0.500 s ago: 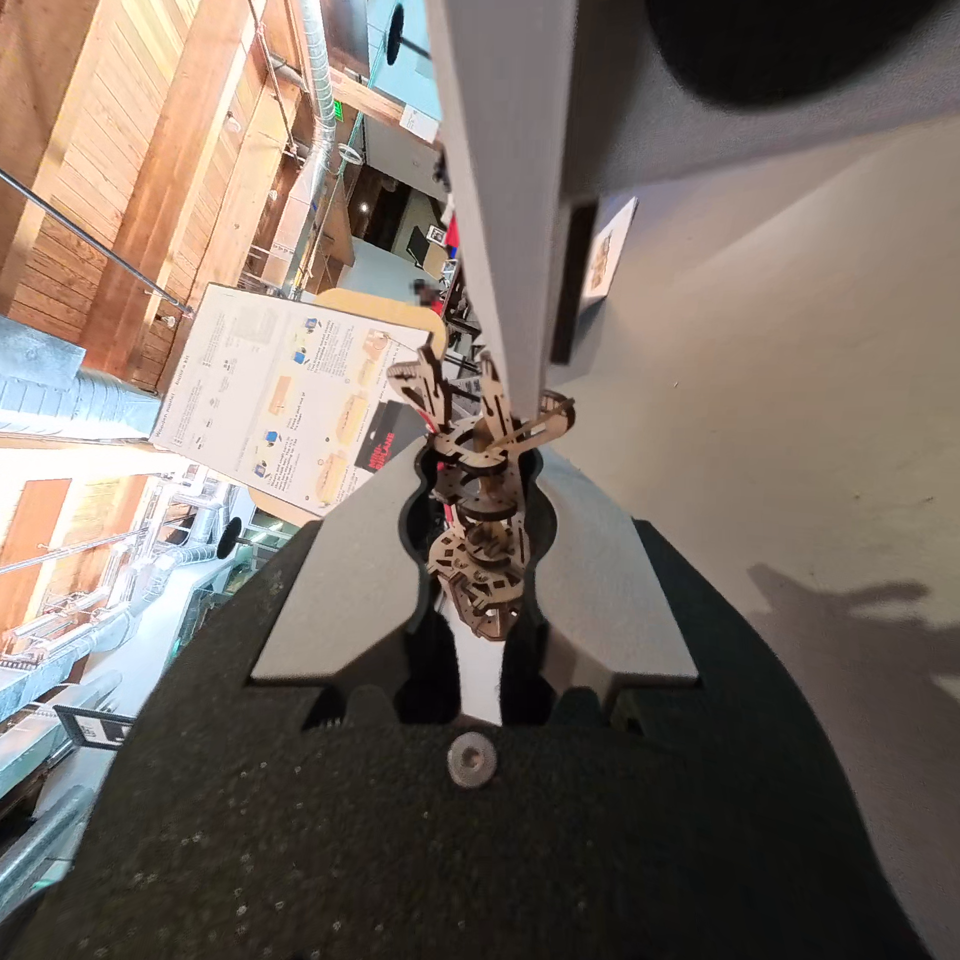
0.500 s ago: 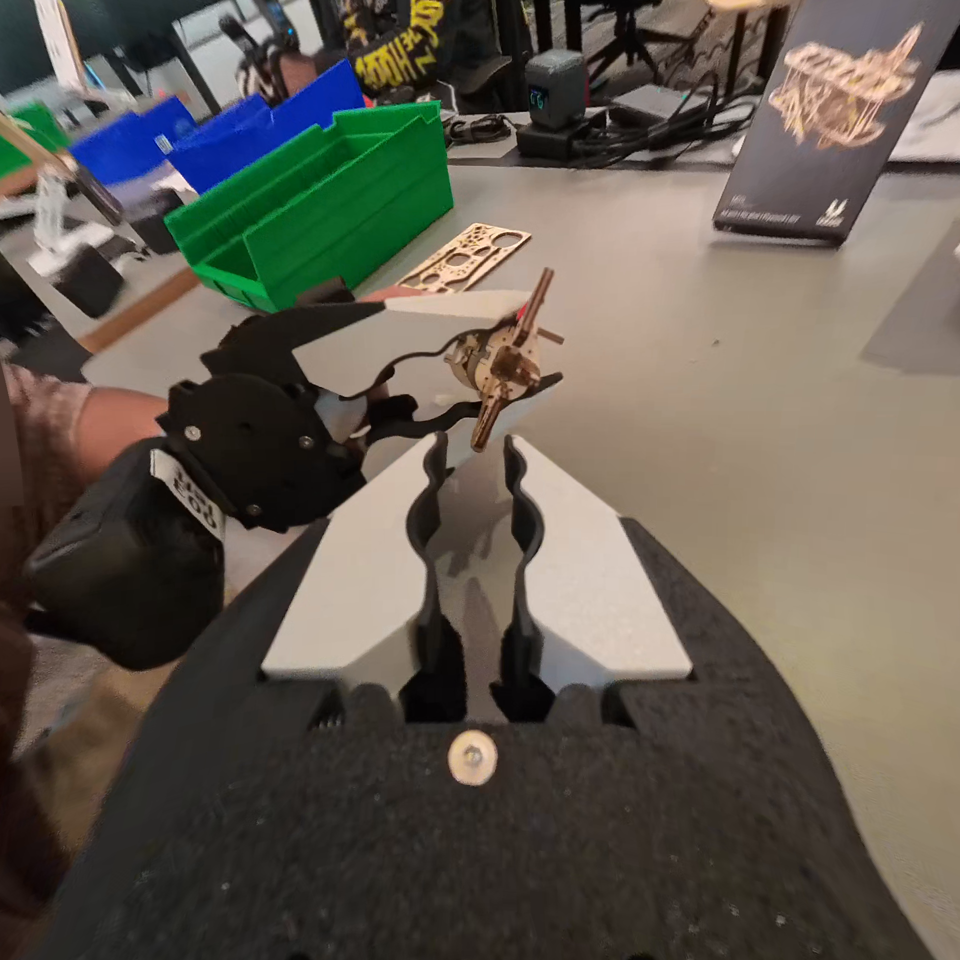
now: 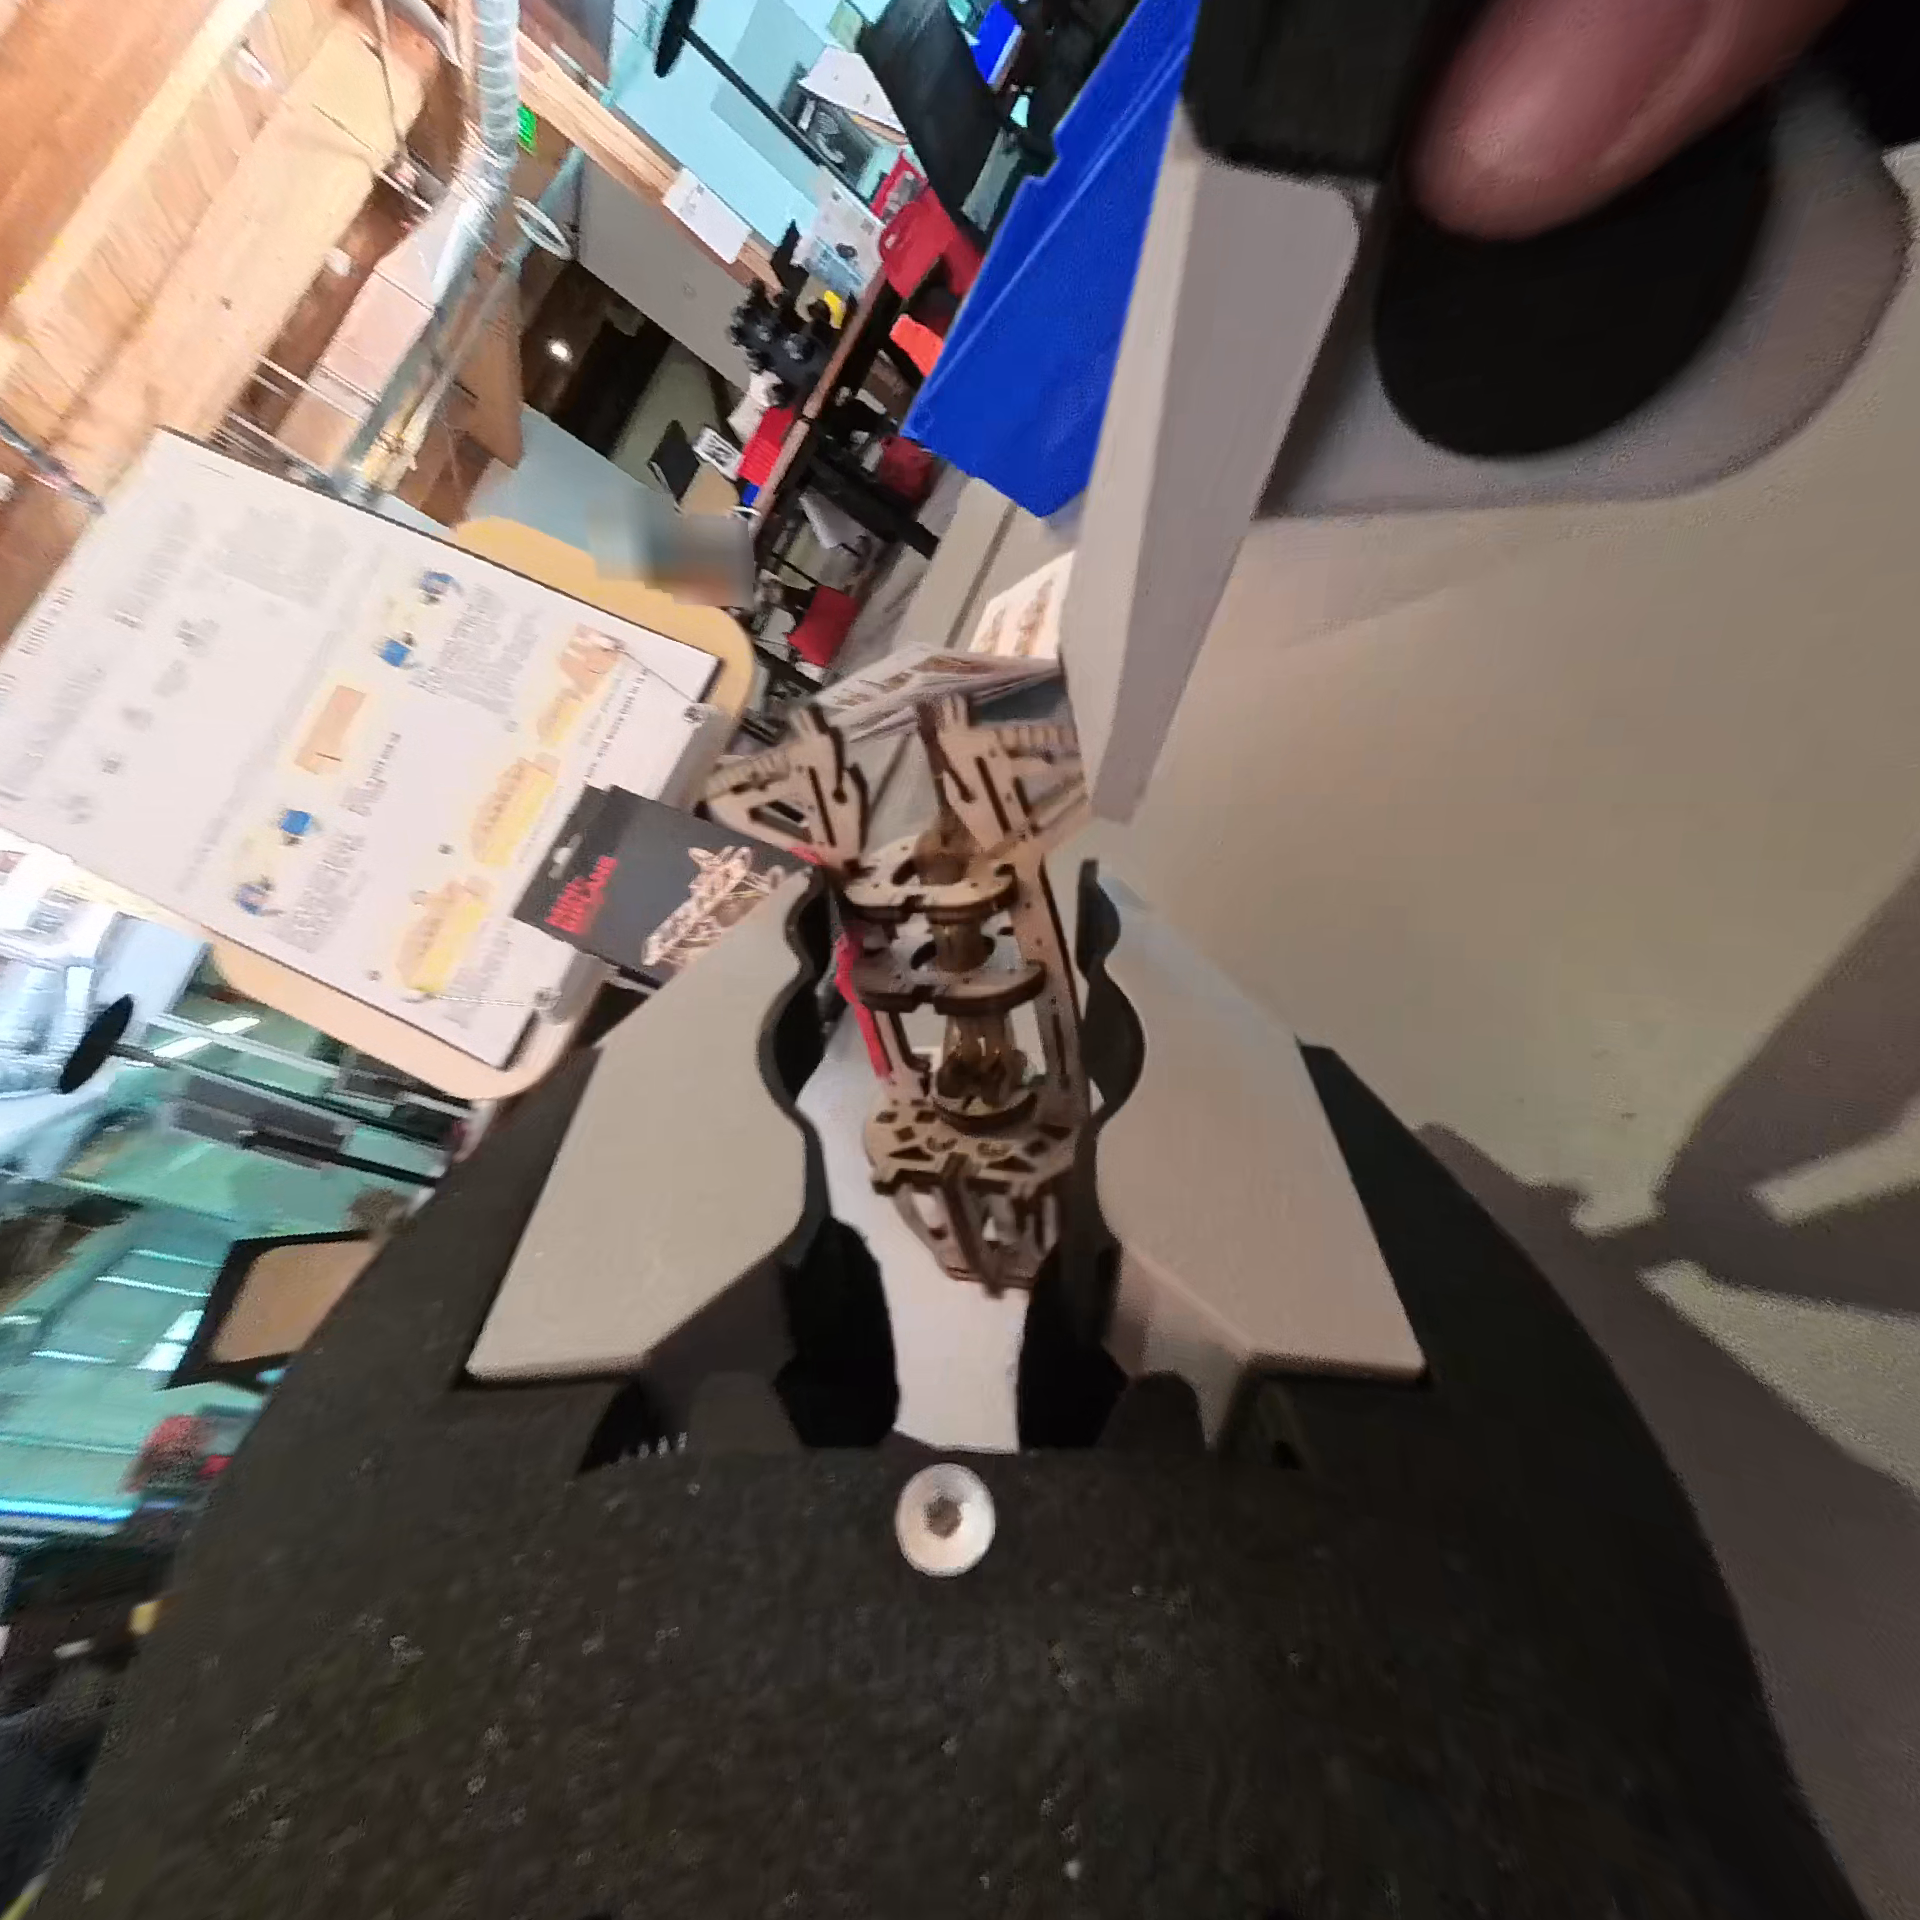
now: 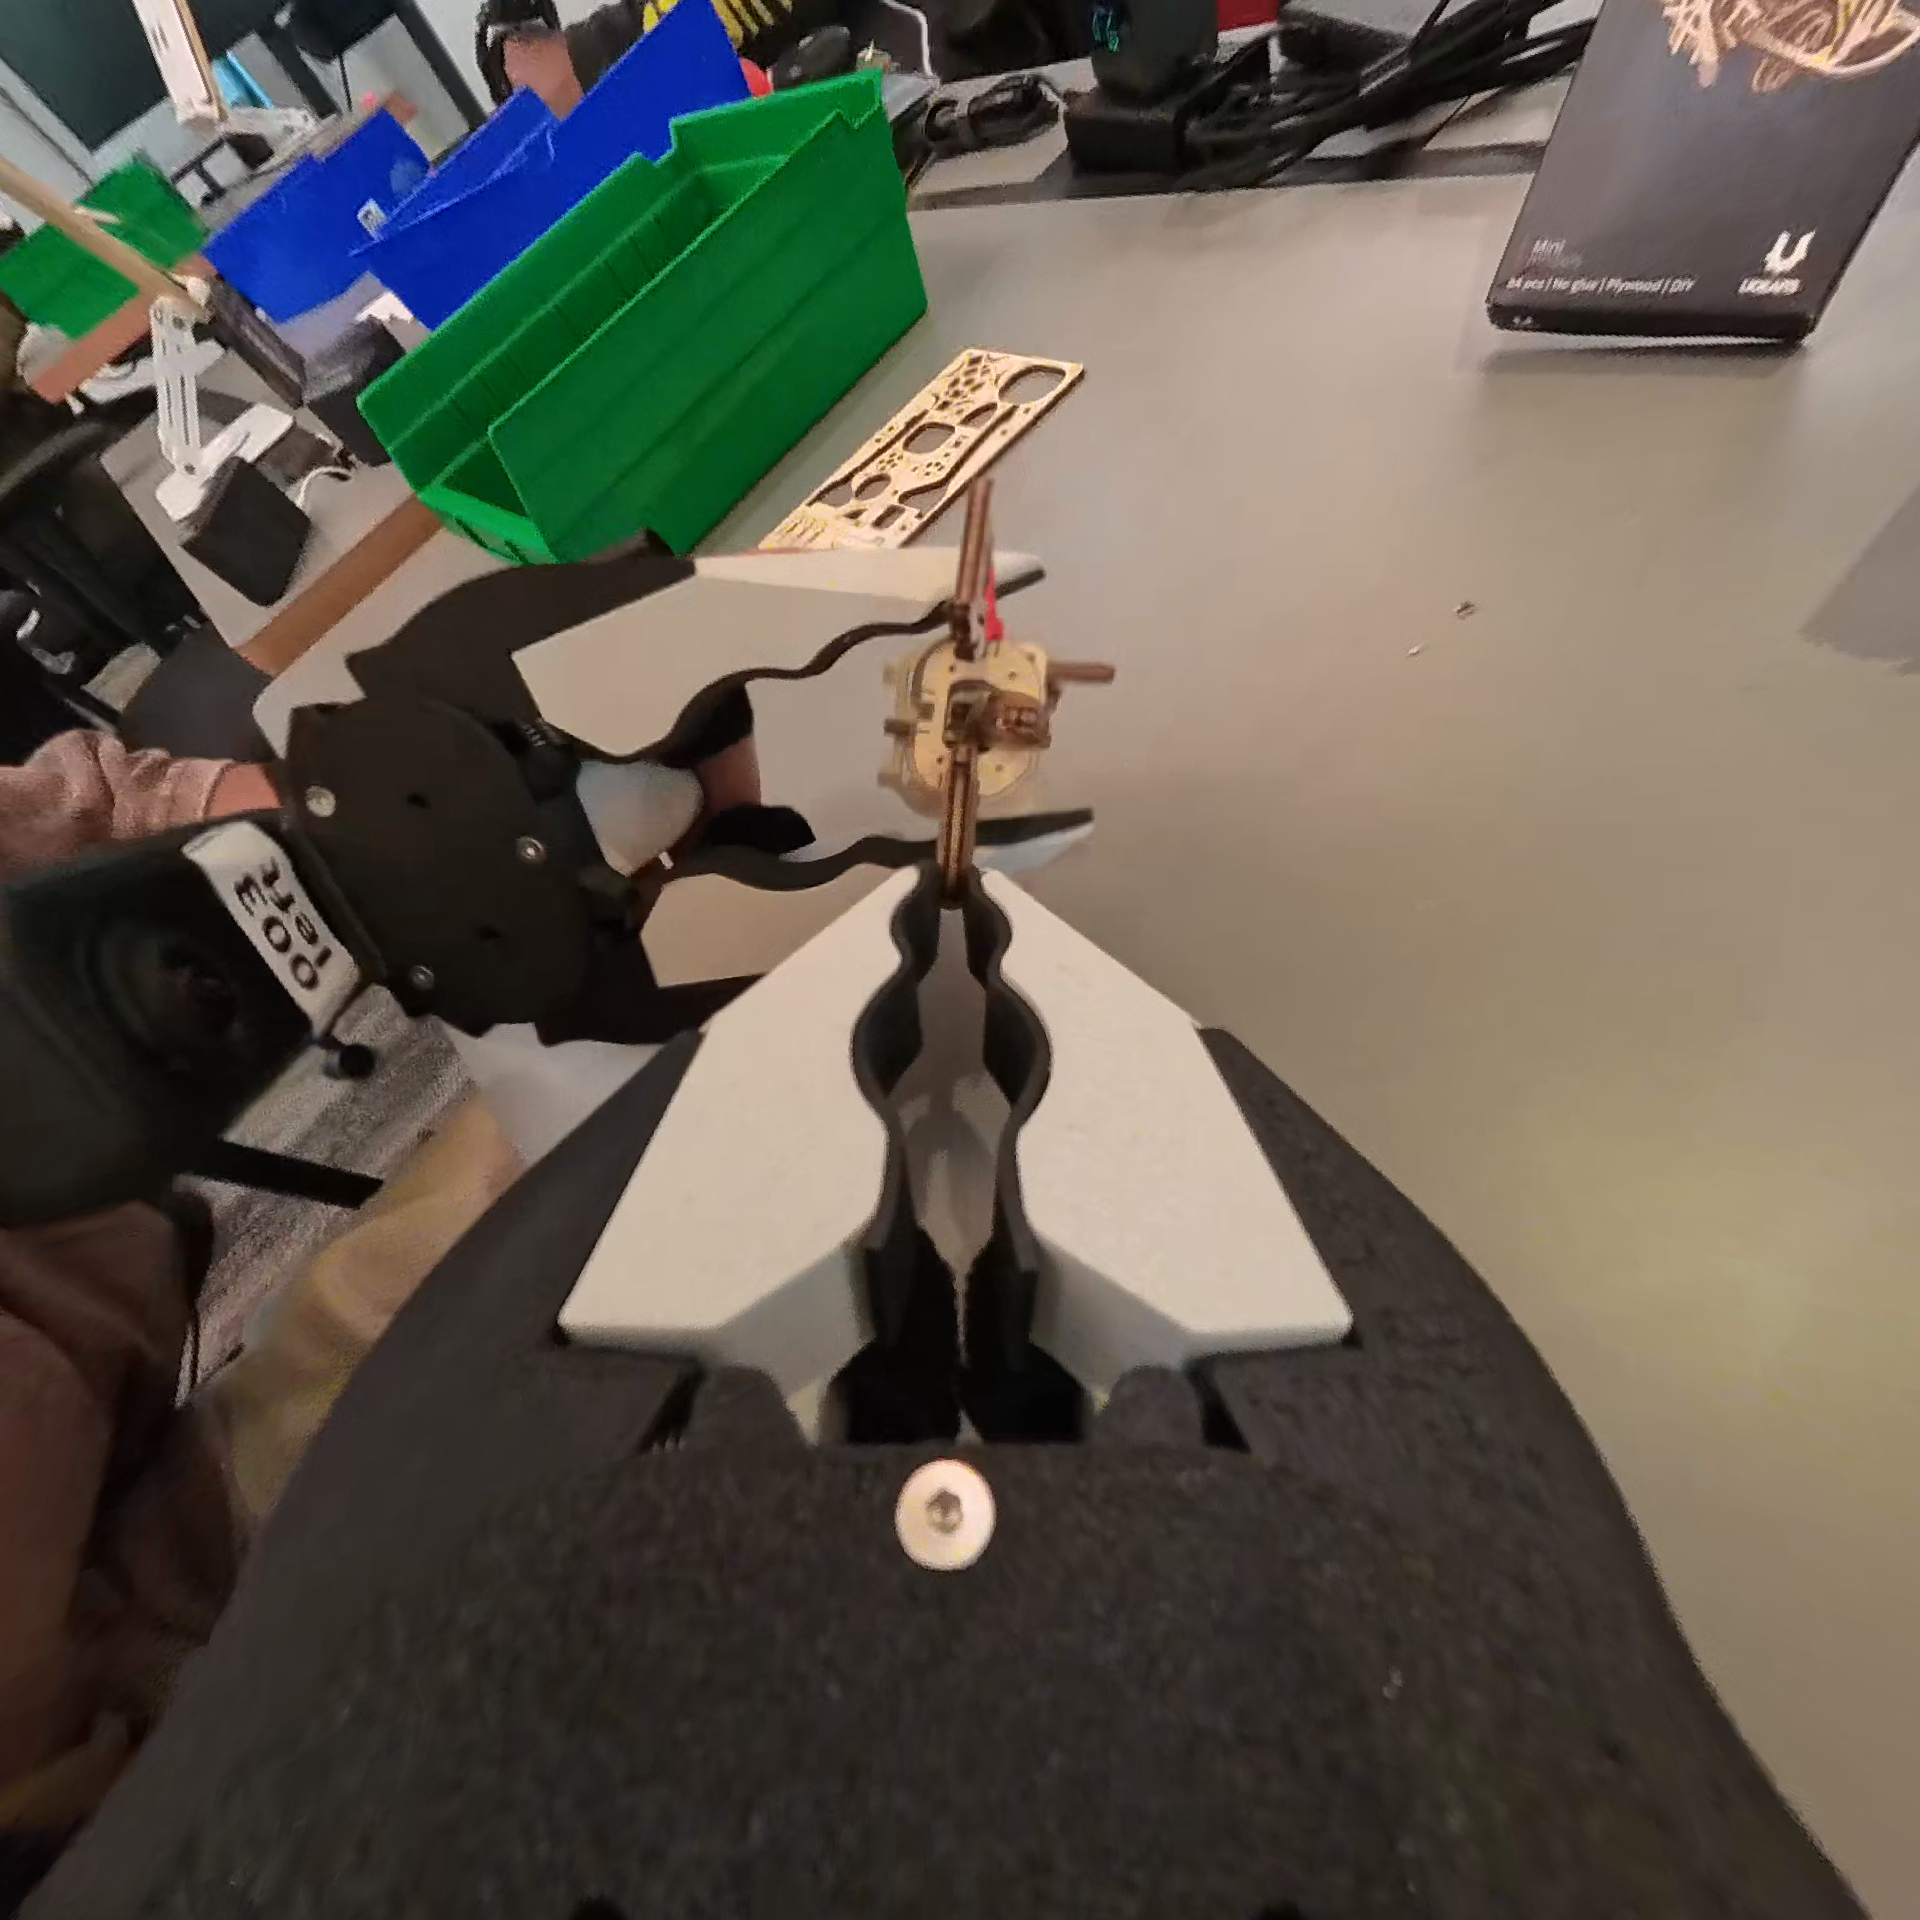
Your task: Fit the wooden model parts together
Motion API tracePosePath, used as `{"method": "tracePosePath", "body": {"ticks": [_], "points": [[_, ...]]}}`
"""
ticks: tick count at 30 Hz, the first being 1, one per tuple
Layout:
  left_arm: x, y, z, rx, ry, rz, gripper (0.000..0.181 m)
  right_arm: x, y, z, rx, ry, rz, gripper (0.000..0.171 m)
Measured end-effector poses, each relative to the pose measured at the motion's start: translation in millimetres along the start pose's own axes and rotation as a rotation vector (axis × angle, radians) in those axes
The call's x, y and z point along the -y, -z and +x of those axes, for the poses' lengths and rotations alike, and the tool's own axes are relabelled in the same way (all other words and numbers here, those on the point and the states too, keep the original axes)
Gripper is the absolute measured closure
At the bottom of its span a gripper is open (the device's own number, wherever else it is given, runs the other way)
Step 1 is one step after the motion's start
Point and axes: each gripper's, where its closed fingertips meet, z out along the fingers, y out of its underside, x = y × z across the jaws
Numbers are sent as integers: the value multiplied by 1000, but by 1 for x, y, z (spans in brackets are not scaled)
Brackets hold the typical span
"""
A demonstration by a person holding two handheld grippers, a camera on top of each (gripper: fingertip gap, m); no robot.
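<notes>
Fingers of the left gripper (image 4: 961,707) sit part-open w/ the wooden model assembly (image 4: 971,717) spanning the gap; each finger touches an end of the upright strip, so it's held by its ends, clear of the gear stack in the middle. Model is up in the air, well above the grey worktop (image 4: 1455,831). Right gripper (image 4: 954,888) is nearly closed, fingertips pinched on the bottom tip of that thin strip, likely to steady or press it home while the left acts as a clamp. In the left wrist view the model (image 3: 961,1039) lies along the finger channel, touching the right-hand finger, gap on the other side; the right gripper's pale finger (image 3: 1174,499) comes in from above.

Punched-out plywood sheet (image 4: 925,457) lies flat beside the green bin (image 4: 665,343), near for more parts. Kit box (image 4: 1704,156) stands upright at the far side, prob. for reference.
</notes>
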Motion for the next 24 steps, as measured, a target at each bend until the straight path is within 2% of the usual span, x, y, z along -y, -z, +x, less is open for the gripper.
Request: {"method": "tracePosePath", "body": {"ticks": [3, 8, 11, 13, 16, 19, 22, 24], "points": [[-1, -3, 6, -77, 71, -24, 122, 2, 7, 6, 51, 14, -80, 169], [-1, 8, 29, -310, 373, -56, 111, 0, 17, 5, 177, 69, -217, 169], [6, 20, 45, -559, 631, -46, 111, -1, 19, -3, 274, 121, -265, 169], [20, 32, 53, -747, 816, 10, 120, -3, 20, -11, 353, 167, -288, 169], [24, 36, 53, -850, 957, 62, 133, 0, 18, -15, 424, 187, -292, 170], [27, 39, 50, -884, 1011, 117, 151, 6, 14, -12, 456, 171, -266, 171], [28, 38, 42, -887, 1113, 139, 152, 13, 17, -14, 515, 108, -182, 171], [27, 38, 35, -876, 1182, 157, 151, 13, 20, -11, 518, 76, -110, 150]]}}
